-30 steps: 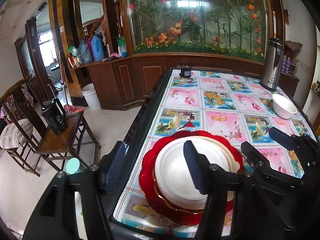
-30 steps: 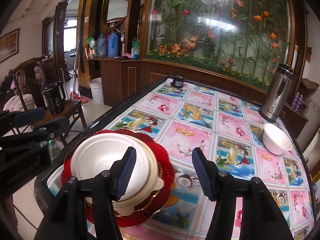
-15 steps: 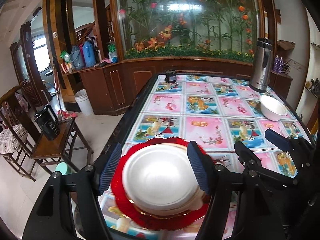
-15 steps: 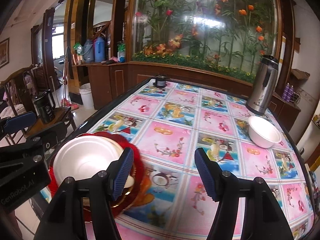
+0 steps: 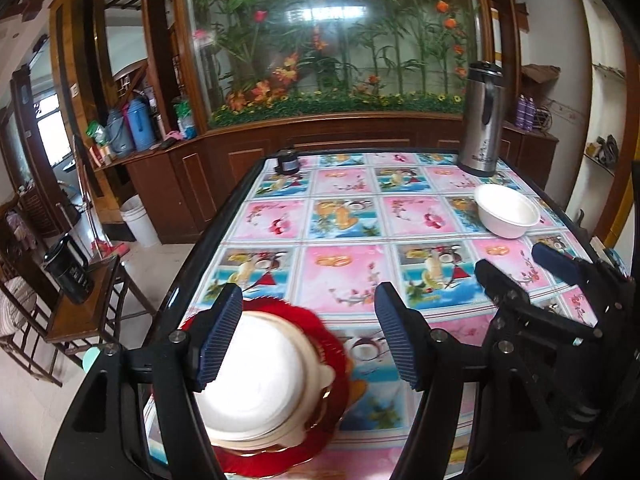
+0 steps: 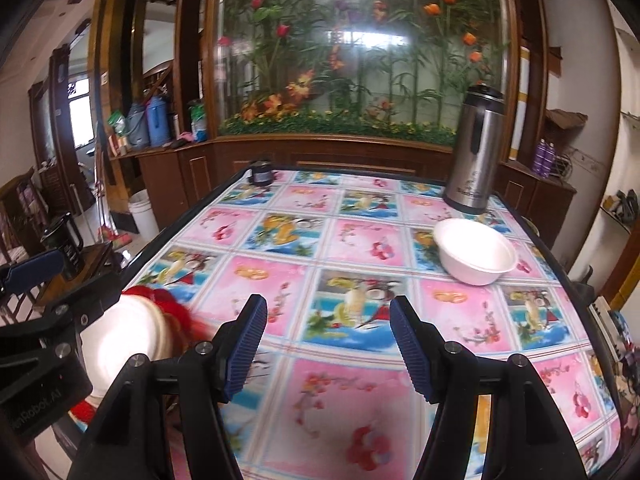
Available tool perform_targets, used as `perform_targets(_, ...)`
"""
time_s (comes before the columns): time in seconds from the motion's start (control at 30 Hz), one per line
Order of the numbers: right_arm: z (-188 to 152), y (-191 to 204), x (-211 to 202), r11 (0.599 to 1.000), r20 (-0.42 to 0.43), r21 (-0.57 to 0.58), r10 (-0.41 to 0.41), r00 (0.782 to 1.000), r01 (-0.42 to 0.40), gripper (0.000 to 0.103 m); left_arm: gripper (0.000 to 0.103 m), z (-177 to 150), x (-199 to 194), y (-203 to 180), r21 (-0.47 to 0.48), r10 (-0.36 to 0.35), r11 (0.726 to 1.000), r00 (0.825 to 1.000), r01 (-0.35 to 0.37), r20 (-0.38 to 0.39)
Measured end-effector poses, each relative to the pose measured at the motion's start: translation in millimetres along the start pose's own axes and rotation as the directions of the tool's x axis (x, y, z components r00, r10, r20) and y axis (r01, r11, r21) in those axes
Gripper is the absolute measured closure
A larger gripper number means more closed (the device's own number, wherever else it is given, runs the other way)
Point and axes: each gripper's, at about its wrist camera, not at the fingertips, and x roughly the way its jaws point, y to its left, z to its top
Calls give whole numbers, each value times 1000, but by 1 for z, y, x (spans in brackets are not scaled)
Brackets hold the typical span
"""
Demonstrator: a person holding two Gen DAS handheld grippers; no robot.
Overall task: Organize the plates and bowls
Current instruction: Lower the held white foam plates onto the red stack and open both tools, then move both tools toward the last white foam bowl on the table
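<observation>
both my left tool and right tool are released and empty; the bowl looks light, thin and slippery, so i'd pinch its rim.

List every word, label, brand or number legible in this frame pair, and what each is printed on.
"GenRobot.AI", partly cut off, on the body of the left gripper, seen at the right wrist view's left edge.
Print on the steel thermos: too blurred to read.
White marking on the black pitcher: too small to read.

Home dining room: patterned table, thermos, wooden cabinets.
</observation>
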Motion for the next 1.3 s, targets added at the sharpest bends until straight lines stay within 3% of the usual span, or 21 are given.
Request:
perform_targets(0.27, 12, -68, 2, 995, 8, 89, -47, 999, 46, 36, 35, 16, -7, -35, 48, -8, 999, 1000, 9, -8)
perform_targets(0.53, 18, -150, -20, 972, 35, 201, -131, 991, 121, 36, 35, 22, -43, -50, 80, -23, 997, 999, 20, 39)
perform_targets(0.63, 21, -182, -38, 957, 49, 265, -132, 990, 114, 36, 35, 24, -58, -48, 72, -31, 997, 997, 26, 66)
perform_targets(0.8, 24, -237, -78, 914, 122, 405, -66, 990, 11, 29, 35, 22, -82, -38, 70, -34, 997, 994, 26, 106)
perform_targets(0.97, 41, -270, -113, 908, 157, 417, -112, 981, 38, 28, 35, 31, -109, -18, 65, -27, 998, 988, 17, 151)
perform_targets(1.17, 74, -296, -172, 909, 230, 404, -210, 950, 103, 27, 35, 71, -165, 11, 50, 19, 998, 958, -34, 288)
perform_targets(1.27, 93, -311, -207, 896, 288, 436, -229, 930, 86, 26, 20, 95, -204, 16, 81, 0, 996, 930, -31, 368)
perform_targets(1.3, 97, -315, -216, 893, 297, 443, -233, 926, 83, 26, 19, 102, -216, 17, 93, -8, 995, 919, -31, 393)
